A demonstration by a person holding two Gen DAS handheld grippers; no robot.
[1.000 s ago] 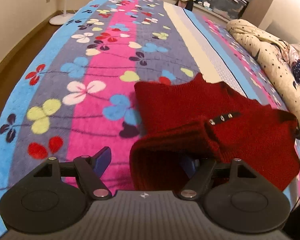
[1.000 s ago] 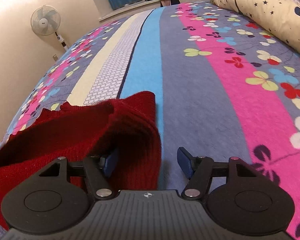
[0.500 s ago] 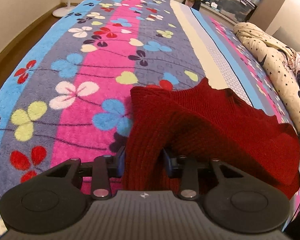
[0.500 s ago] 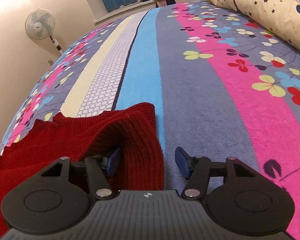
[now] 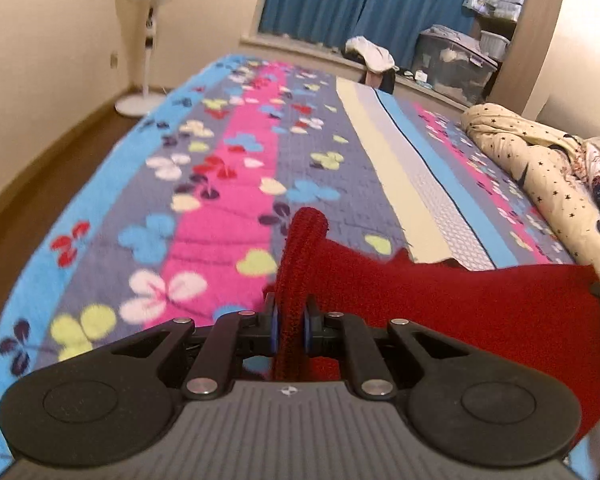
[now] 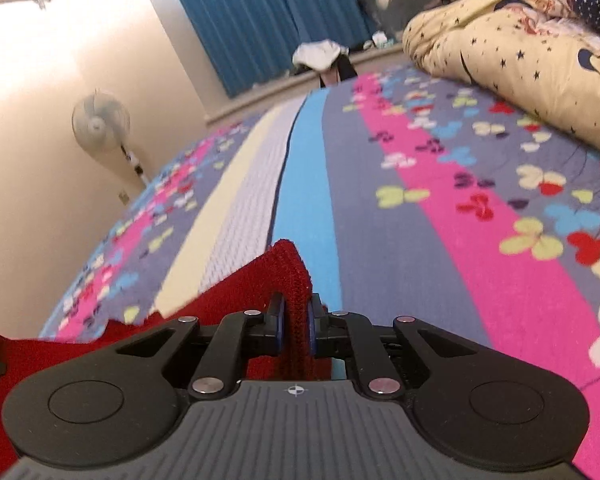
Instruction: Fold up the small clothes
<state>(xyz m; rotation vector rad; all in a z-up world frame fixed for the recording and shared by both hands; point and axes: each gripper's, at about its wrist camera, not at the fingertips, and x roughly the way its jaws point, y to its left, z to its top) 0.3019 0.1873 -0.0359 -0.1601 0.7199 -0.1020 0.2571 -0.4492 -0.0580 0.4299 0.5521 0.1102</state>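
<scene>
A small dark red knit garment [image 5: 460, 304] hangs stretched between my two grippers, lifted above the flowered bedspread [image 5: 220, 208]. My left gripper [image 5: 290, 326] is shut on its ribbed left edge, which sticks up between the blue pads. In the right wrist view my right gripper [image 6: 296, 326] is shut on the ribbed right edge of the same garment [image 6: 228, 300], which runs off to the left. The lower part of the garment is hidden behind the gripper bodies.
A rolled cream star-print duvet [image 5: 548, 176] lies along the bed's right side, also in the right wrist view [image 6: 520, 64]. A standing fan [image 5: 148, 40] is on the floor at the left. Storage bins [image 5: 452, 64] and clothes sit by the blue curtains.
Both grippers closed on the garment's ribbed edges and rose, lifting it off the bedspread and stretching it between them. Both cameras now look higher, toward the curtains.
</scene>
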